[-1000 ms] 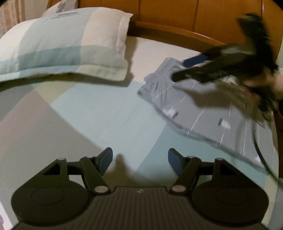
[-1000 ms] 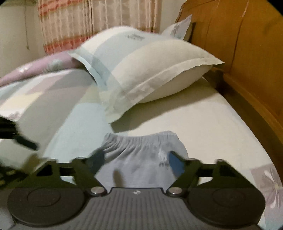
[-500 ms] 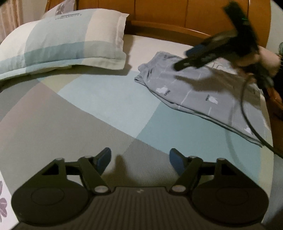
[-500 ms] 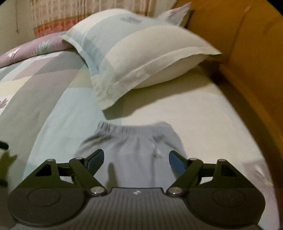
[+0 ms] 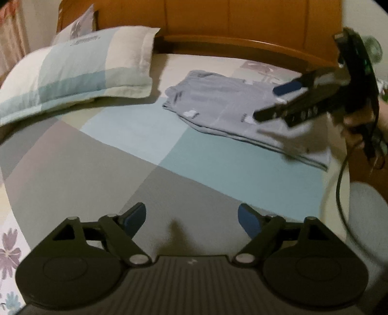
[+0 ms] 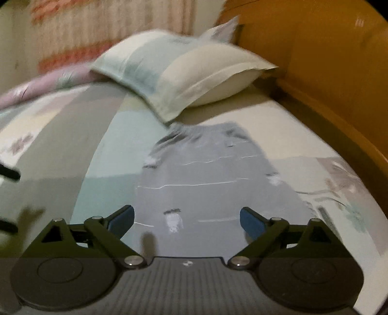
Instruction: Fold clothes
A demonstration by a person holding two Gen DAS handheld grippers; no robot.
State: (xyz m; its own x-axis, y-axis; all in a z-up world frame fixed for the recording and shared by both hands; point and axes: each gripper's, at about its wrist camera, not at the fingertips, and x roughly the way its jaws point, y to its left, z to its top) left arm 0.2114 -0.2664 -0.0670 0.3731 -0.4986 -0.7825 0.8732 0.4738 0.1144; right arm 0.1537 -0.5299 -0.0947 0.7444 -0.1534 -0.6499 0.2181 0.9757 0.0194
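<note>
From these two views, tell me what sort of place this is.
Most likely a bedroom: a pillow on a patchwork bedsheet, a wooden headboard, and curtains behind.

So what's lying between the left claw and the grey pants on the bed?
Nothing but bare patchwork bedsheet. In the left wrist view, the open left claw faces the grey pants across it.

The right gripper [image 5: 276, 101] is motion-blurred, perhaps hiding part of the trousers [image 5: 218, 106].
</note>
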